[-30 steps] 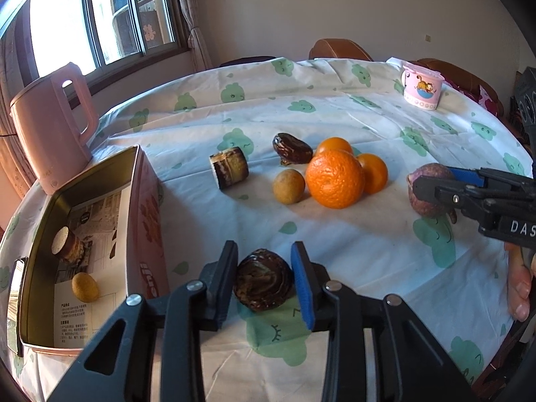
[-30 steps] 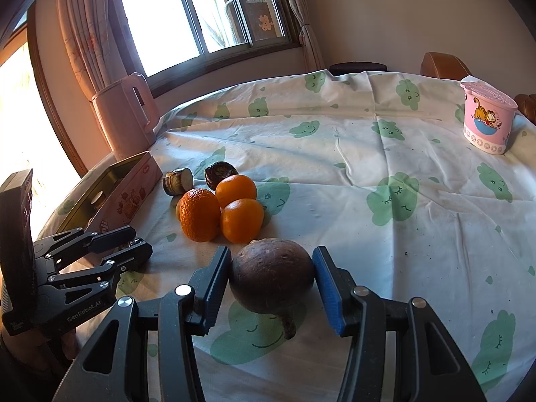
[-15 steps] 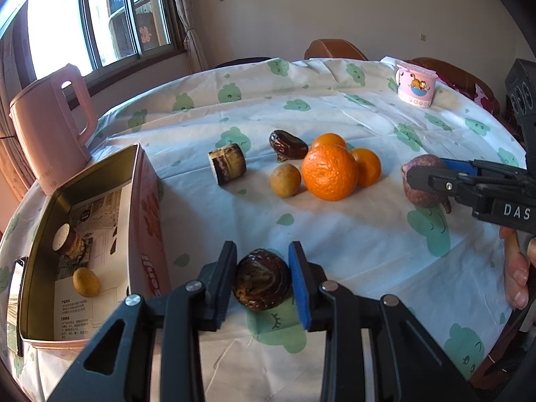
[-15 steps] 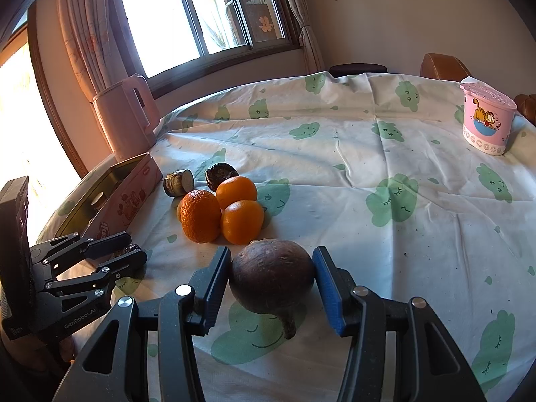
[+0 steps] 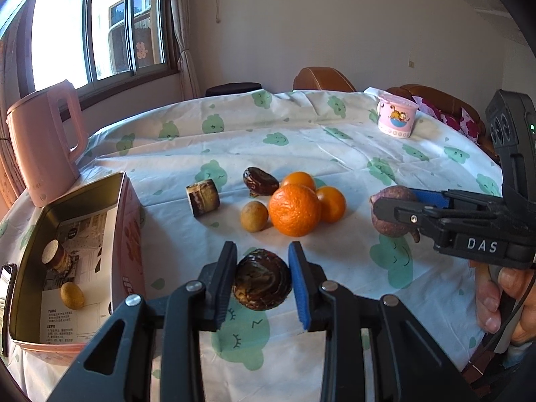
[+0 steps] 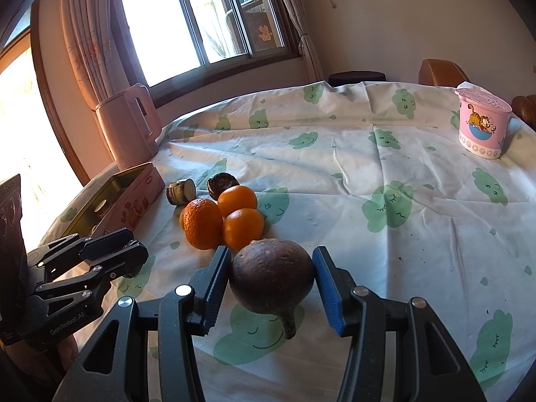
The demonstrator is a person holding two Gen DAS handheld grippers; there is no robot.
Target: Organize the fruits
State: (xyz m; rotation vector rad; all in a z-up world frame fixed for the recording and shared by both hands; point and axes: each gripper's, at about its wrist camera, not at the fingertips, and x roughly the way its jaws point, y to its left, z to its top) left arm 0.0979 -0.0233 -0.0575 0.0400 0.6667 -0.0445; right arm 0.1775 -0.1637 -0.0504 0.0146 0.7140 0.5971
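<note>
the left gripper (image 5: 262, 279) has just clenched its jaws on the date (image 5: 261, 279), low over the counter (image 5: 301, 140); the right gripper (image 6: 272, 281) still grasps the dark fruit (image 6: 272, 276). both look ready for the box (image 5: 129, 234).

Both wrist views low over table (image 5: 301, 134), facing window; shared: oranges (image 5: 294, 209), each other's claw.

- Three oranges (image 5: 293, 210) clustered at table centre
- Two dark wrinkled fruits (image 5: 261, 279)
- One purple-brown round fruit (image 6: 272, 276)
- Two small tan round fruits (image 5: 254, 216), one inside the tin at 9 o'clock
- Two cut cane pieces (image 5: 203, 197)
- One tin (image 5: 128, 231)
- One pink kettle (image 5: 43, 144)
- One pink cup (image 5: 397, 116)
</note>
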